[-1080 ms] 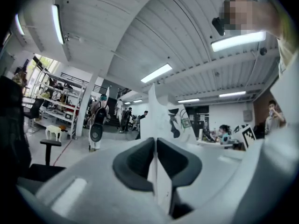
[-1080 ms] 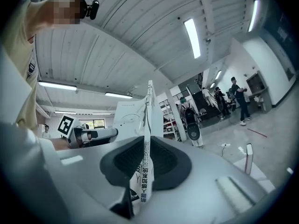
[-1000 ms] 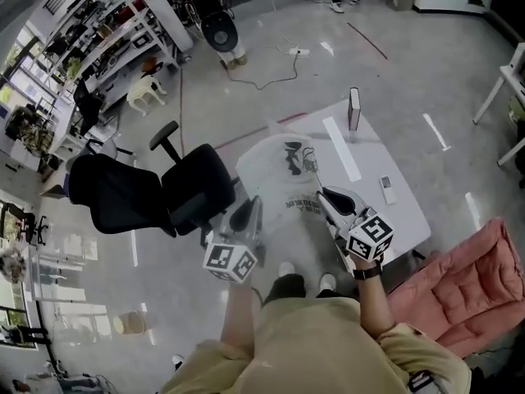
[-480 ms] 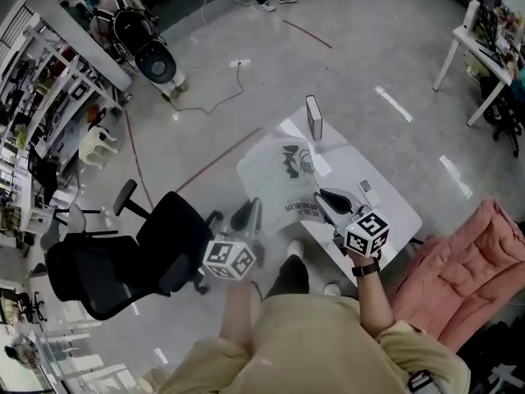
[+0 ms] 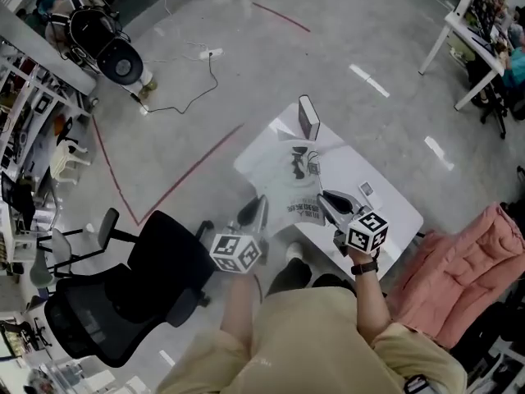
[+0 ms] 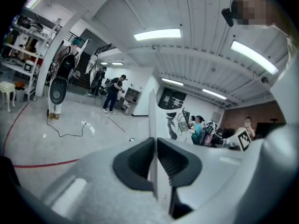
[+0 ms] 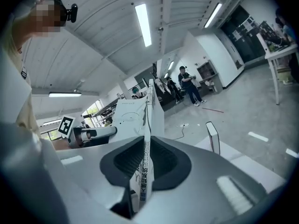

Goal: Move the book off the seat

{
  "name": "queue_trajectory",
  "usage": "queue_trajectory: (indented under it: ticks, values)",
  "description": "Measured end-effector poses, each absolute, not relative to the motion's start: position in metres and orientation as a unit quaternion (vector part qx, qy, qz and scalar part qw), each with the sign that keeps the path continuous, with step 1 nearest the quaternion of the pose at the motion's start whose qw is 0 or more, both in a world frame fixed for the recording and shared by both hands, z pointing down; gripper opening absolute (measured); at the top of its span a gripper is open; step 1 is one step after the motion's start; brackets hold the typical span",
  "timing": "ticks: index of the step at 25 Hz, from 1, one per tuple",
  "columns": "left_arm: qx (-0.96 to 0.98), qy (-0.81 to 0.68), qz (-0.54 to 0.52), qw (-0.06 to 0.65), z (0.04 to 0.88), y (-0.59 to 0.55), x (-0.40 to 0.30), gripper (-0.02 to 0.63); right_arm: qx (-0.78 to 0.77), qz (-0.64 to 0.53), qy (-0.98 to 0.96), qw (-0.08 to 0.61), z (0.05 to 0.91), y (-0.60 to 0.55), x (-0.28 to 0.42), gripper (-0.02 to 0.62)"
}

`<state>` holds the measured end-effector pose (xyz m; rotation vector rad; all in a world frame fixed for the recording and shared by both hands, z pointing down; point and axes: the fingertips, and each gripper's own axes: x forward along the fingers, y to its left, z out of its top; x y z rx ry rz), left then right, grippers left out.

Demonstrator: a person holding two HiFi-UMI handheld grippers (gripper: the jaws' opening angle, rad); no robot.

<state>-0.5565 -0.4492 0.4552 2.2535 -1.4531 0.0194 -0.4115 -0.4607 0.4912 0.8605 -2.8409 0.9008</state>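
Both grippers on thin white book [image 5: 289, 175] with black print, at frame centre, over white counter [image 5: 385, 208]; cannot tell if it touches counter. Book well clear of black office chair [image 5: 156, 273] at lower left. Left gripper [image 6: 154, 158] clamped on book's left edge. Right gripper [image 7: 144, 167] clamped on its right, printed edge between pads.

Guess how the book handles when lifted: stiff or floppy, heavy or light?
Likely thin and light: the book sits as a sliver in the right gripper. Probably somewhat floppy: the left gripper pinches it too, though it seems to span them flat.
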Motion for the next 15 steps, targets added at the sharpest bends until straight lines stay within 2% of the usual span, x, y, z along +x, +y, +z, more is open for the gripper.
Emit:
queue_trajectory:
  ticks: [9,15]
  values:
    - [0.781,-0.518,0.066,0.342,0.605,-0.475,-0.561,0.026,0.266,0.401,-0.874,0.063,0.653,-0.485,-0.42,0.043]
    - [0.757,-0.512,0.096,0.394,0.707,-0.489,-0.548,0.025,0.25,0.456,-0.849,0.089,0.751,-0.495,-0.405,0.043]
